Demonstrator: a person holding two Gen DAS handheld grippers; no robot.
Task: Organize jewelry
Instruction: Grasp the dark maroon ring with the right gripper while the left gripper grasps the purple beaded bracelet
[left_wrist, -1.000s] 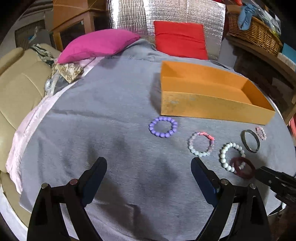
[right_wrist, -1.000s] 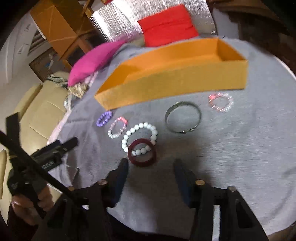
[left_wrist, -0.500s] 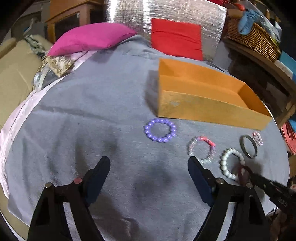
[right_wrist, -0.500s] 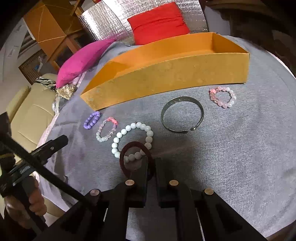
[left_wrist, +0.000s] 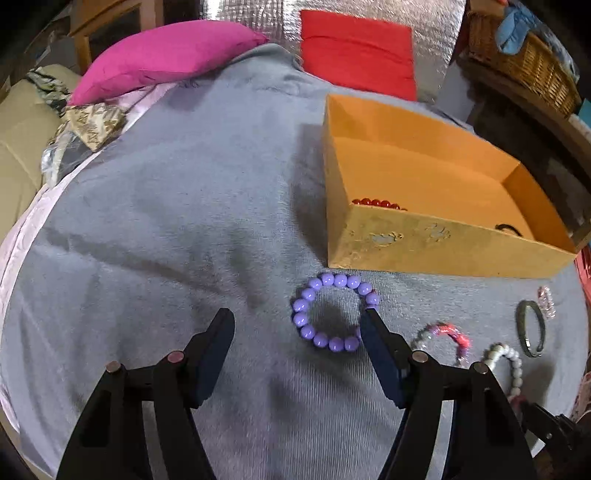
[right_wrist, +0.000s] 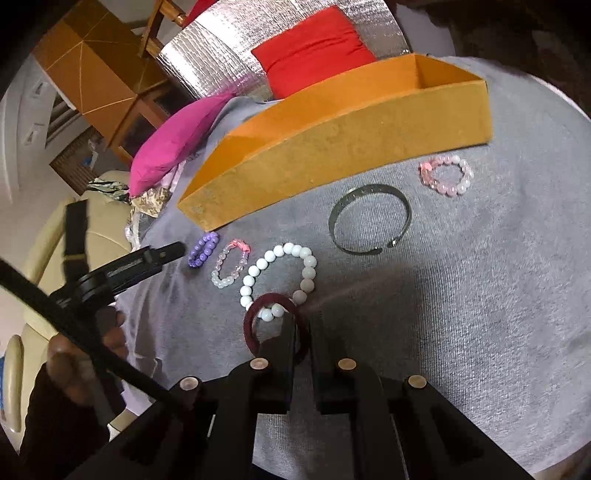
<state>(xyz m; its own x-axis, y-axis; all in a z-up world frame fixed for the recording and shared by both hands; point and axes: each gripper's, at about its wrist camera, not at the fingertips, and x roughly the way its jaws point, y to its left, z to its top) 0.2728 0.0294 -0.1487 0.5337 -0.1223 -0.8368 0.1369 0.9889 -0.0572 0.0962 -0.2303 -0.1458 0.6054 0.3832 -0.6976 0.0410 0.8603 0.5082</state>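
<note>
A purple bead bracelet (left_wrist: 314, 336) lies on the grey cloth in front of the orange box (left_wrist: 424, 247). My left gripper (left_wrist: 295, 321) straddles it with jaws closing; the right fingertip (left_wrist: 369, 321) is at the bracelet's right edge and the left one stands well clear. My right gripper (right_wrist: 304, 326) is shut on the rim of a dark red bangle (right_wrist: 248, 325), which overlaps a white pearl bracelet (right_wrist: 255, 271). A clear-and-pink bracelet (right_wrist: 221, 275), a metal bangle (right_wrist: 369, 188) and a pink bead bracelet (right_wrist: 439, 188) lie nearby. Red beads (left_wrist: 376, 203) sit inside the box.
A magenta cushion (left_wrist: 166, 59) and a red cushion (left_wrist: 358, 51) lie at the back of the grey cloth. A wicker basket (left_wrist: 524, 66) stands on a shelf at the right. A beige sofa (right_wrist: 44, 236) is at the left, near the person's hand (right_wrist: 66, 365).
My left gripper has moved forward and down over the purple bracelet, its jaws narrowing. My right gripper has shut on the dark red bangle.
</note>
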